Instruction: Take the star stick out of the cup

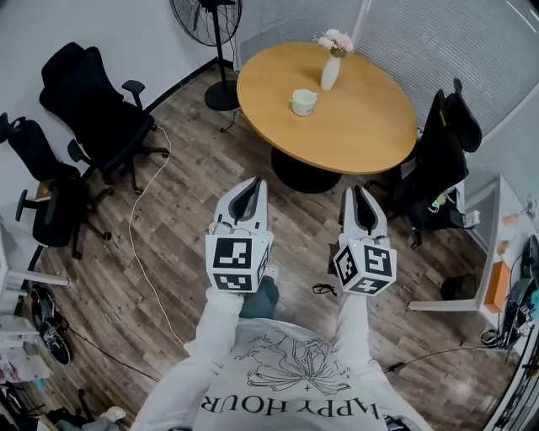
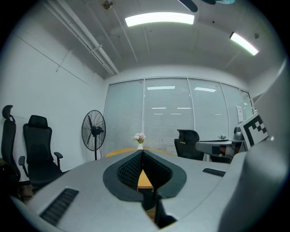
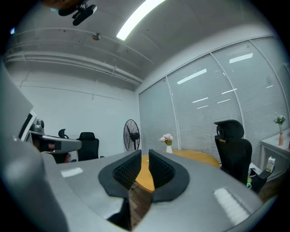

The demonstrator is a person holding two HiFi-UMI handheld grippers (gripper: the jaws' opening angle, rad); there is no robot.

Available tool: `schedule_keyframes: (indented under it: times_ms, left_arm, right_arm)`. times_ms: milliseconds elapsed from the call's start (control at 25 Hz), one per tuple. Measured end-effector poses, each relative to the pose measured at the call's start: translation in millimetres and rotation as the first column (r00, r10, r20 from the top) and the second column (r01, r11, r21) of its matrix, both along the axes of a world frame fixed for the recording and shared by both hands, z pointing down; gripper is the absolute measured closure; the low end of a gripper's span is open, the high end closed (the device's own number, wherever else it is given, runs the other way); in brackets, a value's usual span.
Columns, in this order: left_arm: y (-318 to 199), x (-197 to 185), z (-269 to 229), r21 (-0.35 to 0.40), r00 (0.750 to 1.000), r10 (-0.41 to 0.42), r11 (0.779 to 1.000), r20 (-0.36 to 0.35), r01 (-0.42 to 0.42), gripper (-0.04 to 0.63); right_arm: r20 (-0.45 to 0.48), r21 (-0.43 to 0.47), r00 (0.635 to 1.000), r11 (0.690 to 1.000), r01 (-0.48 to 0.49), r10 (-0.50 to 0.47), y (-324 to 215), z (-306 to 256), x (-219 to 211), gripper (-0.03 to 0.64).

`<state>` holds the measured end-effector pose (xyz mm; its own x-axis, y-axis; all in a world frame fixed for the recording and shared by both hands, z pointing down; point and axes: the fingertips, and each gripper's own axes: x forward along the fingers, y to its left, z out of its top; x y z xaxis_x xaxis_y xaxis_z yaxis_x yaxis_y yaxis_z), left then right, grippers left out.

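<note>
A white cup point(image 1: 303, 102) stands on the round wooden table point(image 1: 362, 126), far ahead of both grippers. A bit of green shows at its rim; the star stick is too small to make out. My left gripper point(image 1: 256, 182) hangs over the wooden floor, well short of the table, its jaws shut with the tips touching point(image 2: 141, 152) and nothing in them. My right gripper point(image 1: 359, 192) is level with it on the right. A narrow gap shows between its jaws point(image 3: 144, 154), with nothing between them.
A white vase of pink flowers point(image 1: 330, 71) stands behind the cup. Black office chairs sit at the left point(image 1: 93, 101) and by the table's right edge point(image 1: 438, 168). A standing fan point(image 1: 210, 25), a floor cable point(image 1: 139, 252) and a white desk point(image 1: 488, 244) ring the area.
</note>
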<state>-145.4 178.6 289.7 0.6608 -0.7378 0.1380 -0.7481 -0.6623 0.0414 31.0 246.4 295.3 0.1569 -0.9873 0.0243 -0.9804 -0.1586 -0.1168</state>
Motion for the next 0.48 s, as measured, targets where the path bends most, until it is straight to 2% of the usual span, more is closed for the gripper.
schedule_keyframes:
  times_ms: [480]
  left_arm:
    - [-115.3, 29.2, 2.5, -0.016, 0.999, 0.035, 0.999, -0.004, -0.035, 0.589]
  right_arm:
    - [-0.011, -0.018, 1.0, 1.0, -0.007, 0.007, -112.9, -0.2, 19.8, 0.54]
